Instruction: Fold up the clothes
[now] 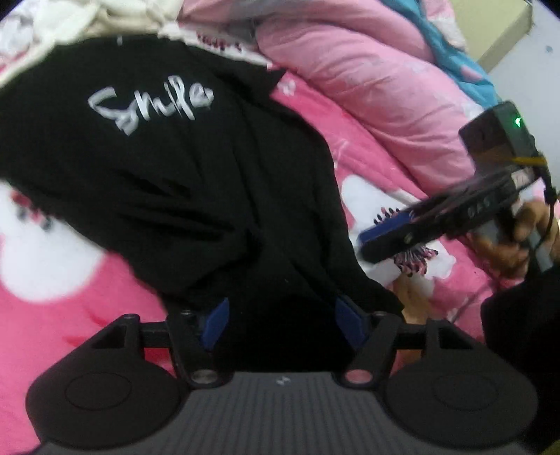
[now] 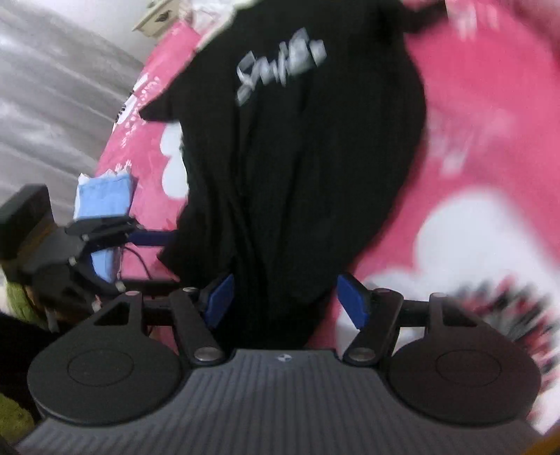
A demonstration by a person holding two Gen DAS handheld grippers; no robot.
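A black T-shirt [image 1: 168,168] with white script lettering lies rumpled on a pink bedspread [image 1: 63,315]; it also shows in the right wrist view [image 2: 297,168]. My left gripper [image 1: 281,325] is open, its blue pads on either side of the shirt's near hem. My right gripper [image 2: 283,301] is open too, with the shirt's lower edge lying between its pads. The right gripper also shows in the left wrist view [image 1: 385,241], held by a hand at the right. The left gripper shows in the right wrist view [image 2: 150,241] at the shirt's left edge.
A pink quilt [image 1: 367,91] is bunched at the back right of the bed. White and cream clothes [image 1: 70,21] lie behind the shirt. A folded light blue cloth [image 2: 105,199] sits at the bed's left edge, next to a grey curtain [image 2: 52,105].
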